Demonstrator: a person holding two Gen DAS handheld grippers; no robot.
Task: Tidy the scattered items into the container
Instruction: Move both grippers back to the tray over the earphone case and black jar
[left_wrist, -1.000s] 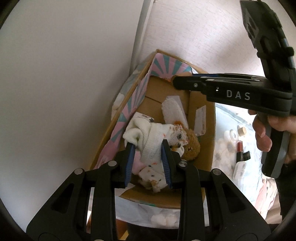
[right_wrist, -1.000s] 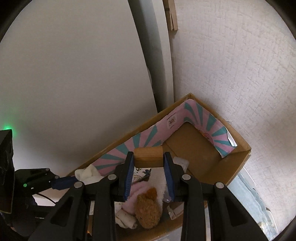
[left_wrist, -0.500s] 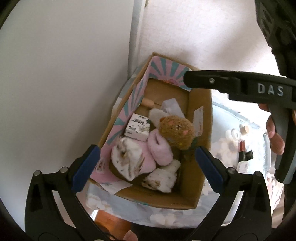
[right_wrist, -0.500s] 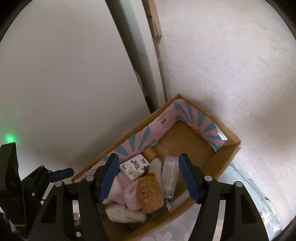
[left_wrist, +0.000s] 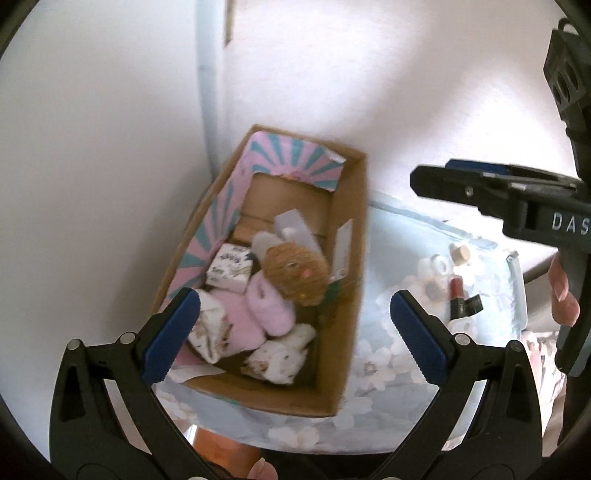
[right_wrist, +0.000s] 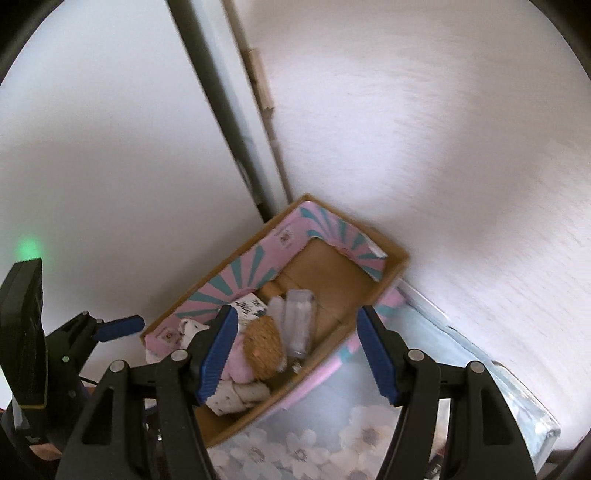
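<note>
A cardboard box (left_wrist: 354, 236) with pink and teal lining stands in the corner against the walls. Inside lie a brown plush toy (left_wrist: 293, 275), pink fluffy socks (left_wrist: 258, 314), white patterned socks (left_wrist: 277, 360), a tissue pack (left_wrist: 229, 271) and a clear plastic case (left_wrist: 295, 227). My left gripper (left_wrist: 295, 332) hangs wide open above the box's near end, with nothing between its blue pads. In the right wrist view the box (right_wrist: 391, 266) lies below my right gripper (right_wrist: 297, 350), which is open and empty. The plush toy (right_wrist: 264, 350) shows between its fingers.
The box rests on a light blue flowered cloth (left_wrist: 388, 369). To its right lie a red lipstick (left_wrist: 457, 295), a cork (left_wrist: 460, 254) and small white items. A hand (left_wrist: 561, 291) holds the right gripper's grip. White walls stand close behind the box.
Both grippers opened: the left let go of the white cloth bundle, the right of the wooden piece. Both then rose and drew back, so the whole box shows.
</note>
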